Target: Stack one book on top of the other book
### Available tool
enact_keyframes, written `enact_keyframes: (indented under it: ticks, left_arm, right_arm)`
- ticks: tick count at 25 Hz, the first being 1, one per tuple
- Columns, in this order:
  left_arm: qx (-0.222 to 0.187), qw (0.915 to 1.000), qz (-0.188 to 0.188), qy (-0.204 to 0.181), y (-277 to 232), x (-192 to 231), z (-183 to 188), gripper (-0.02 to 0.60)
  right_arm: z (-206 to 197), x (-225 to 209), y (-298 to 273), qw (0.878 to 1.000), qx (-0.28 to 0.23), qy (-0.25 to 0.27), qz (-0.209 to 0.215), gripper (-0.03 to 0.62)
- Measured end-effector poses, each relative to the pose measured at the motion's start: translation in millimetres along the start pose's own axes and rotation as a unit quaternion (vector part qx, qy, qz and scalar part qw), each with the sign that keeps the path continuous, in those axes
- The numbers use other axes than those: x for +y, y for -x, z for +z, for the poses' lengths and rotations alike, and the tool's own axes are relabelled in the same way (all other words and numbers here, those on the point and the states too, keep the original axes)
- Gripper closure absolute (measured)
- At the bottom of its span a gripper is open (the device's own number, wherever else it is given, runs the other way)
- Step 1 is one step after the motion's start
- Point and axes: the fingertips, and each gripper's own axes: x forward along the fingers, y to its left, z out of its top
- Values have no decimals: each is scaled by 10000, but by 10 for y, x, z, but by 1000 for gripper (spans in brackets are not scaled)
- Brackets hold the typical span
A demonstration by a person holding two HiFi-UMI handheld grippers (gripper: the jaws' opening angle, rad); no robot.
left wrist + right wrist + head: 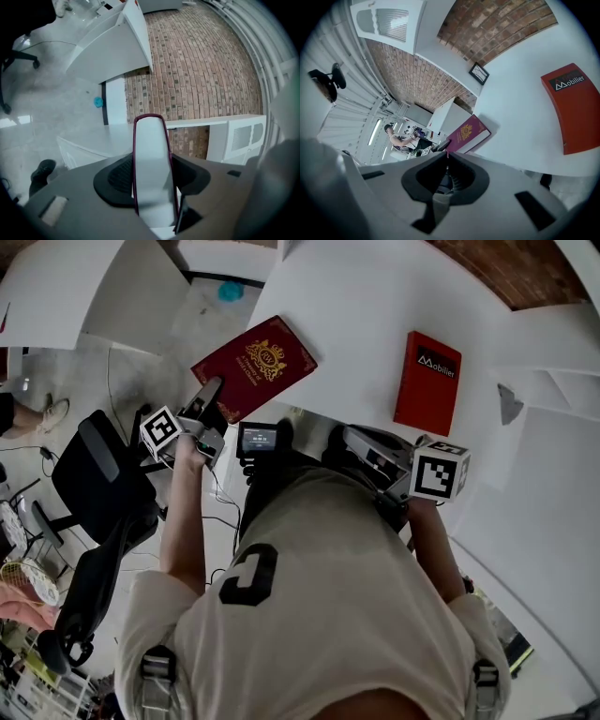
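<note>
Two books apart: our left gripper [208, 397] clamps maroon book [255, 367] to carry onto red book [428, 381]; right gripper [447, 154] closed, empty.

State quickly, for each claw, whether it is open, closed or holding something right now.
Left claw: closed on the edge of the maroon book.
Right claw: closed, nothing between its jaws.

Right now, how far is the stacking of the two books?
Done: nothing stacked yet. In hand: the left tongs grip the maroon book by its edge. Left to do: carry it onto the red book, lying apart on the table. The right tongs are shut, empty.
</note>
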Motion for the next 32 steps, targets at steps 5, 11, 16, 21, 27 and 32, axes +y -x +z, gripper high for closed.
enact_keyframes:
  ticks: [5,11,16,21,27,32]
  left_arm:
    - [-230,9994,-161,183,16,-108,5,361]
    - [-601,9952,-329,698,24,-288,-27,362]
    - [-937,9880,-406,1155,21,-407,-88,362]
    - [-931,9838,-402,1477,-55,-477,-240,362]
    - [-835,9825,-408,1612,-99,-554,-533,361]
    - [-988,9822,-375,1553,-63,-637,-819,362]
  right_arm:
    - [-7,1,-43,10000,74,6,3,588]
    - [-12,51,-106,9999,102,11,80,588]
    - [-22,77,-126,9997,66,51,215,588]
    - [-68,72,-104,9995,88,28,286,588]
    - [-123,55,30,9990,65,42,436,588]
    - [-196,-9,225,9980,26,76,633,588]
